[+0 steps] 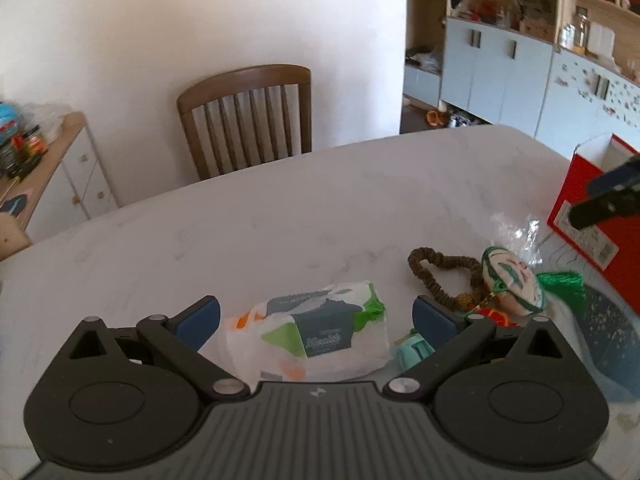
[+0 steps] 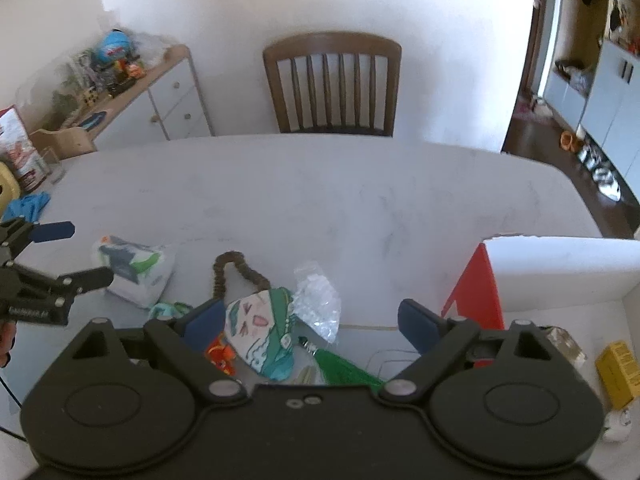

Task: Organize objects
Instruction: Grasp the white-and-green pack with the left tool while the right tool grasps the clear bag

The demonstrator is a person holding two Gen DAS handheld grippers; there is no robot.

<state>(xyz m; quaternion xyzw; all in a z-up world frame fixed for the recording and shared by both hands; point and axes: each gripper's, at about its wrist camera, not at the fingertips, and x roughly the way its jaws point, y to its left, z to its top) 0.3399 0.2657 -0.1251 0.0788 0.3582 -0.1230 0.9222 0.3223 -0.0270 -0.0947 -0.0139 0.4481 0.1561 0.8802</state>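
Nearest to you, your left gripper hangs with its fingers spread wide and nothing between the pads; the tissue pack lies on the table just ahead, framed between them but untouched. Your right gripper is likewise wide apart and empty, its fingers straddling the embroidered sachet, which rests flat on the table with its green tassel trailing toward you and a small orange-red charm against its left side.

Watch the clutter around that sachet. The brown braided cord loops away from it and looks attached, so I judge a lift would drag the cord across the clear plastic bag lying just beside it, and may sweep the bag along. A mint-green item lies just beside your left gripper's right-hand finger; closing there could trap it together with the tissue pack. The pack is soft, so a squeeze near one end would likely fold it rather than hold it.

Farther right stands the red box, open at the top with a yellow carton and other small things inside; it looks like the place to put things. Its near wall stands close to your right finger, and a low carry could knock it. Your two grippers work near each other, so they could collide over the sachet.

Beyond, the table runs bare to the wooden chair.
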